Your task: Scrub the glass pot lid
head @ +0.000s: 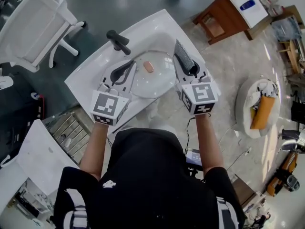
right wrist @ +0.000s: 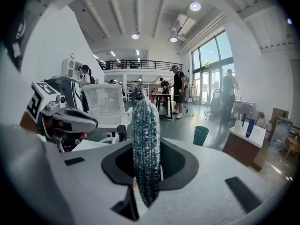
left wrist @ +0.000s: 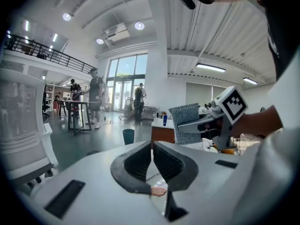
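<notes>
My right gripper clamps a grey mesh scrub pad; left gripper closed, empty. Round clear glass pot lid unscrubbed yet, I judge.

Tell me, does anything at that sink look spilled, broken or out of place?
Nothing stands out. The glass pot lid lies knob-up and looks whole in the white sink, and the right gripper holds a grey scouring pad by its rim.

The glass lid's side rims sit under the left gripper and right gripper. Left gripper view: only a sliver of knob shows (rest behind the jaws). The scrub pad covers the right jaws' gap. The sink's near edge is lost under the person.
</notes>
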`<action>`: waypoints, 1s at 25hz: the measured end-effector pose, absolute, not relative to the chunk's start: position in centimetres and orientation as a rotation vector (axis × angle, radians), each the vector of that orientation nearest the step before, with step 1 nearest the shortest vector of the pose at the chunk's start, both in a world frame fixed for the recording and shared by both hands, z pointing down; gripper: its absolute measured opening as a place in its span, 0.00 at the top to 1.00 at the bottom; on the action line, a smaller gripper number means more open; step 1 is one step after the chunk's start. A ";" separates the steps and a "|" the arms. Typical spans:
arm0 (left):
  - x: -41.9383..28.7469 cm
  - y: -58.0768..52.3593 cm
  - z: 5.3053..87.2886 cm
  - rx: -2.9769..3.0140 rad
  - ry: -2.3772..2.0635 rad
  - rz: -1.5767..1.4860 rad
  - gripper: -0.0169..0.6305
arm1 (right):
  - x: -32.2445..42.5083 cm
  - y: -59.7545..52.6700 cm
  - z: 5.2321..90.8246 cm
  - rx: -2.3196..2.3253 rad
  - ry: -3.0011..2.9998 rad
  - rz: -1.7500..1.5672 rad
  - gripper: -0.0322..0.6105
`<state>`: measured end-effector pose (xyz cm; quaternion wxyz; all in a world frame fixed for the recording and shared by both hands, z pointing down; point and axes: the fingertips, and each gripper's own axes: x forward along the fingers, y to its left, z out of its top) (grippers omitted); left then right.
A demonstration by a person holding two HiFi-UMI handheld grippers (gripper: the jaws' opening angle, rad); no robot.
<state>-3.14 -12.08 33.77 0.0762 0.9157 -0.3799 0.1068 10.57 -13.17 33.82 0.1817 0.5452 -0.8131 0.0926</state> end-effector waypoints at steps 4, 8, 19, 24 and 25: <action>-2.0 -11.6 36.4 2.688 -1.107 0.346 0.95 | 10.9 -13.8 36.3 1.483 -2.289 0.303 0.84; -0.9 -11.3 39.4 2.636 -1.060 0.399 0.95 | 11.4 -14.2 39.1 1.428 -2.269 0.347 0.84; 1.0 -8.1 48.2 2.495 -0.827 0.643 0.95 | 11.6 -13.6 45.3 1.267 -2.224 0.414 0.84; 1.2 -7.4 51.4 2.447 -0.789 0.717 0.95 | 11.7 -12.9 47.6 1.222 -2.207 0.457 0.84; 1.3 -7.3 51.9 2.439 -0.777 0.727 0.95 | 11.7 -12.8 48.0 1.214 -2.206 0.463 0.84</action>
